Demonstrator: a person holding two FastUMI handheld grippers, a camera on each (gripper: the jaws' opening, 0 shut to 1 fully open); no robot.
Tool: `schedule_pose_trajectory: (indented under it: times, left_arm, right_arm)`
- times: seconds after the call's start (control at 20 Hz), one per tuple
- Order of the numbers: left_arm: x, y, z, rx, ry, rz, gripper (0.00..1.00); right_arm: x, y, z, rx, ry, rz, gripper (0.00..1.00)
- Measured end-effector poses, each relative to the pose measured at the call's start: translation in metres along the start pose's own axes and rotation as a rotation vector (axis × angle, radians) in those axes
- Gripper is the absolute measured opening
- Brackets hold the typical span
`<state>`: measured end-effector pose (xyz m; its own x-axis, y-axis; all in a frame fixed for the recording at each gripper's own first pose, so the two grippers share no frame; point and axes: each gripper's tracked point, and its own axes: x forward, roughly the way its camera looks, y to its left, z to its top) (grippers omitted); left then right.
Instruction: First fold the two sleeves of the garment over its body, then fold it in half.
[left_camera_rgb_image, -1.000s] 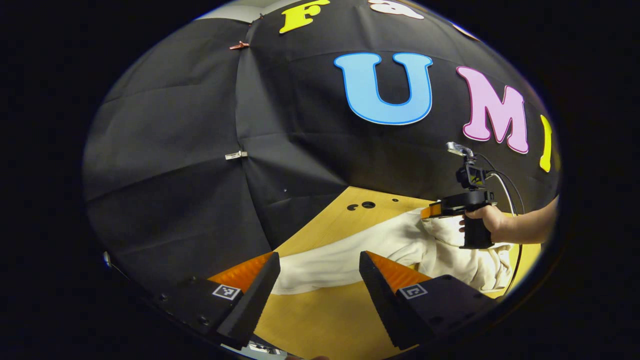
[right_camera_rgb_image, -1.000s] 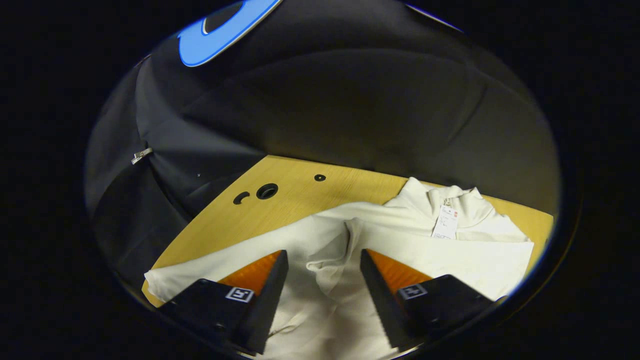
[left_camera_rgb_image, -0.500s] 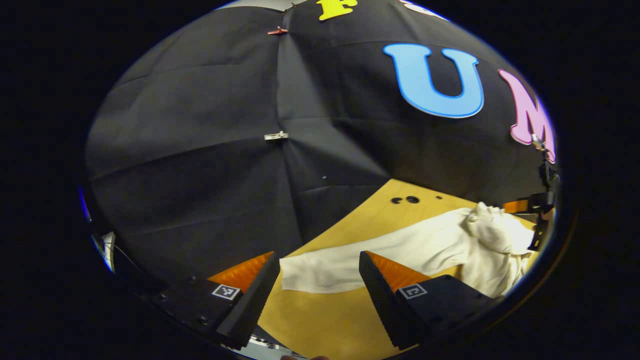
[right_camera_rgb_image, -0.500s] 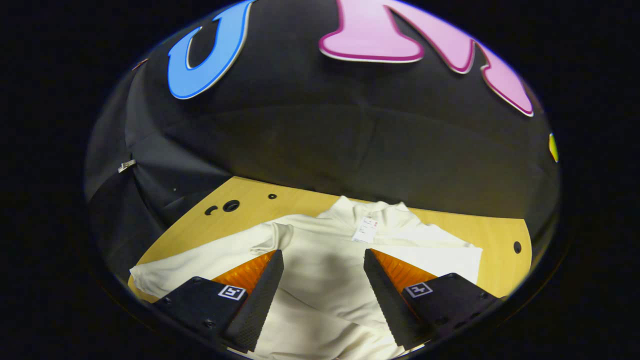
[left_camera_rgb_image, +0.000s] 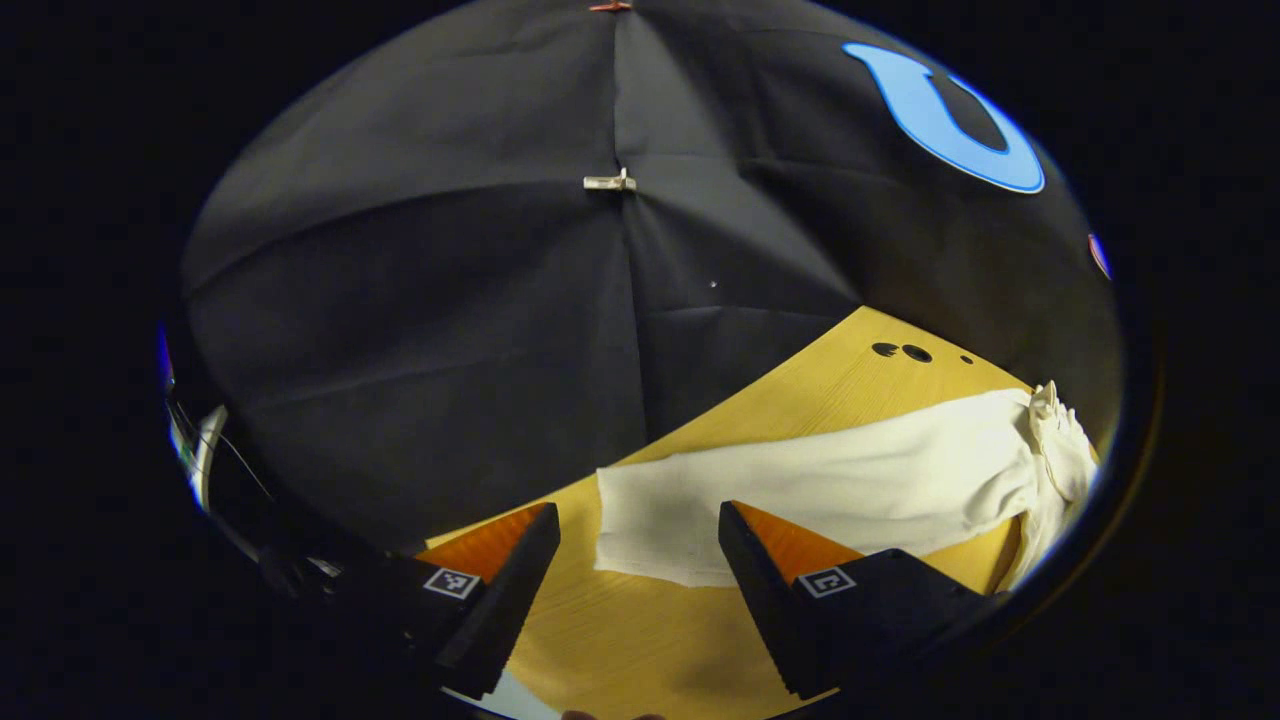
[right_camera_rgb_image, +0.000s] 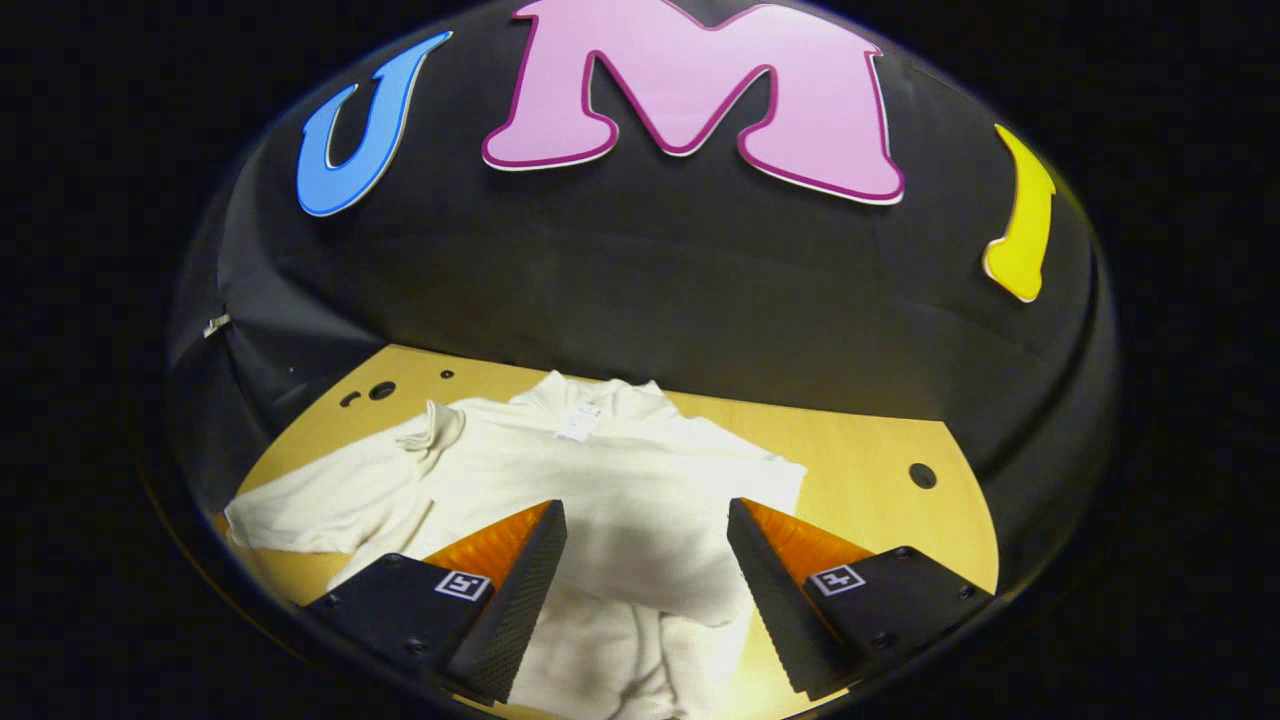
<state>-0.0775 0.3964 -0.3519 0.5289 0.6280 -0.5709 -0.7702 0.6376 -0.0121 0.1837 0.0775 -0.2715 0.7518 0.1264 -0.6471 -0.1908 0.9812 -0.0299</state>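
Spread and empty, the left gripper (left_camera_rgb_image: 637, 570) hangs just short of the cuff of the sleeve (left_camera_rgb_image: 820, 490) stretched lengthwise toward the table's (left_camera_rgb_image: 640, 650) left edge, nearer it than the equally spread right gripper (right_camera_rgb_image: 645, 575) over the garment's (right_camera_rgb_image: 620, 480) body.

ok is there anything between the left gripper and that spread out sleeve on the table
Nothing visible. In the left gripper view the left gripper is open, and the cuff end of the outstretched sleeve lies flat just beyond its fingertips, with bare wooden table between them.
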Motion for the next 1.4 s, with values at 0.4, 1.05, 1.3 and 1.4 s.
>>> schedule_pose_trajectory:
  times: [0.4, 1.05, 1.3, 1.4]
  left_arm:
    - [0.005, 0.015, -0.021, 0.003, 0.081, -0.005, 1.00]
    - [0.008, -0.021, -0.019, 0.095, 0.095, -0.108, 0.18]
    - [0.009, -0.026, -0.013, 0.100, 0.129, -0.097, 0.07]
    - [0.006, -0.032, 0.001, 0.069, 0.114, -0.104, 0.02]
  right_arm:
    - [-0.054, -0.065, -0.012, 0.010, -0.017, -0.101, 0.99]
    - [-0.100, -0.099, -0.031, -0.013, -0.039, -0.153, 0.98]
    - [-0.106, -0.130, -0.040, 0.027, -0.030, -0.201, 0.98]
    - [-0.111, -0.140, -0.040, 0.025, -0.044, -0.219, 0.98]
